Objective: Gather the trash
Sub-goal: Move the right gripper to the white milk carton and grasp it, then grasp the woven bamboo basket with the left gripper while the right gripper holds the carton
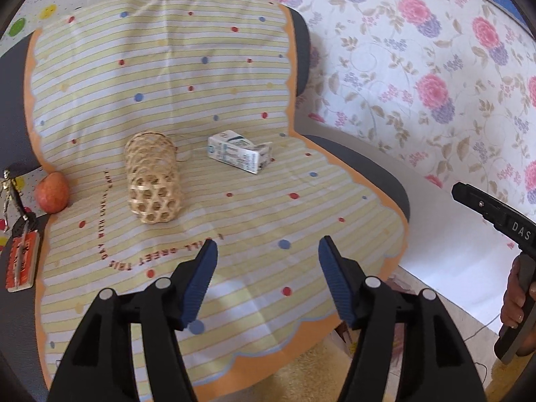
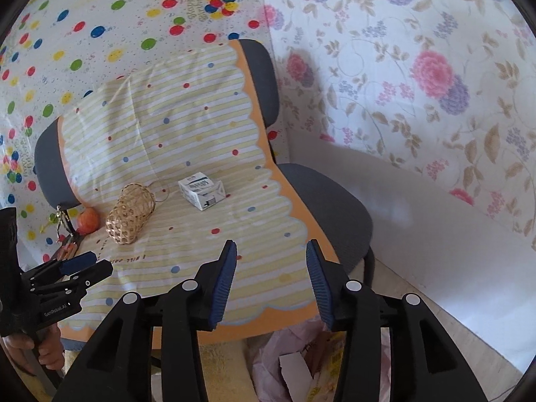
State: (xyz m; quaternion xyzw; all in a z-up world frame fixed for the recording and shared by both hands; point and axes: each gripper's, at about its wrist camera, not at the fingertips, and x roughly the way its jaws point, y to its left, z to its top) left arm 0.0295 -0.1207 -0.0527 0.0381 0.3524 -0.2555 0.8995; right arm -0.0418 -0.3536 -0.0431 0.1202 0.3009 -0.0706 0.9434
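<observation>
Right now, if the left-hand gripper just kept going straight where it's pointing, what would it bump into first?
Probably the striped cloth on the chair seat; nothing lies between the open left gripper and it. The small carton sits further along, though depth is hard to judge.

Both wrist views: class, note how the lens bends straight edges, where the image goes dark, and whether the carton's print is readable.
Left wrist view: chair edges bow outward, corners black; carton print too soft to read. Right wrist view: same bowing and black corners; even daylight, only a faint shadow by the carton; print illegible.
</observation>
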